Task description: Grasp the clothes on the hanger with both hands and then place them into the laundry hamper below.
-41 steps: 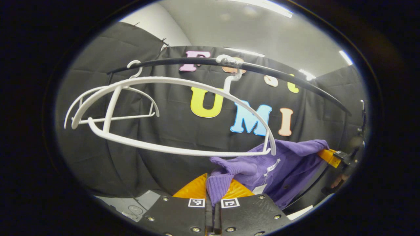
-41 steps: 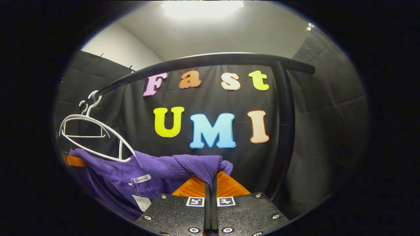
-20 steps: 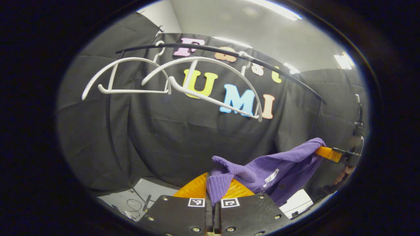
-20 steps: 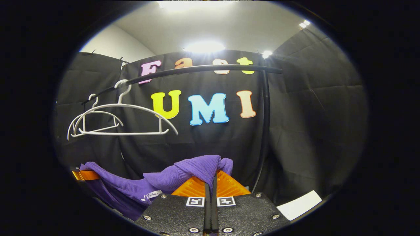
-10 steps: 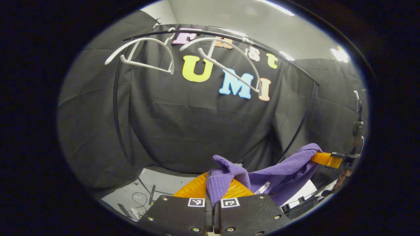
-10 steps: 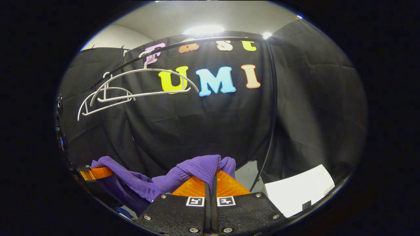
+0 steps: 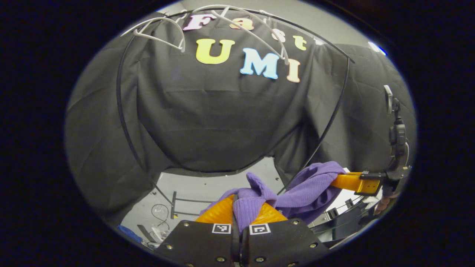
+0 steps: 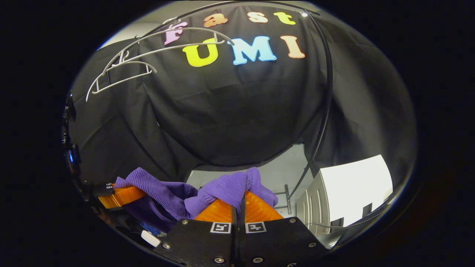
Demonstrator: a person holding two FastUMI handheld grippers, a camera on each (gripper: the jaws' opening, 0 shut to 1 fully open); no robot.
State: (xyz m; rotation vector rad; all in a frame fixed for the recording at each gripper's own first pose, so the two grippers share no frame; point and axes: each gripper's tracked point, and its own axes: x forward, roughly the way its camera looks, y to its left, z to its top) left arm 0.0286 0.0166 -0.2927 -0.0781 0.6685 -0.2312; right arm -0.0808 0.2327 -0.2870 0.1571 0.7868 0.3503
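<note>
- Two tools are gripping one purple garment [image 7: 308,189], each pinching a bunched end between closed orange fingers.
- Left tool [image 7: 241,211] is clamping a fold that is poking up between its pads; right tool [image 8: 239,207] is doing likewise.
- Garment is sagging between the tools, well below the white hangers [image 8: 122,66] hanging bare on the black rail [image 7: 122,111].
- White hamper [image 8: 352,189] is sitting low, right of the right tool.

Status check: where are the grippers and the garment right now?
Left gripper and right gripper both shut on purple sweater. Sweater off white hangers, slung between grippers. White hamper lower right; nothing blocking.
</note>
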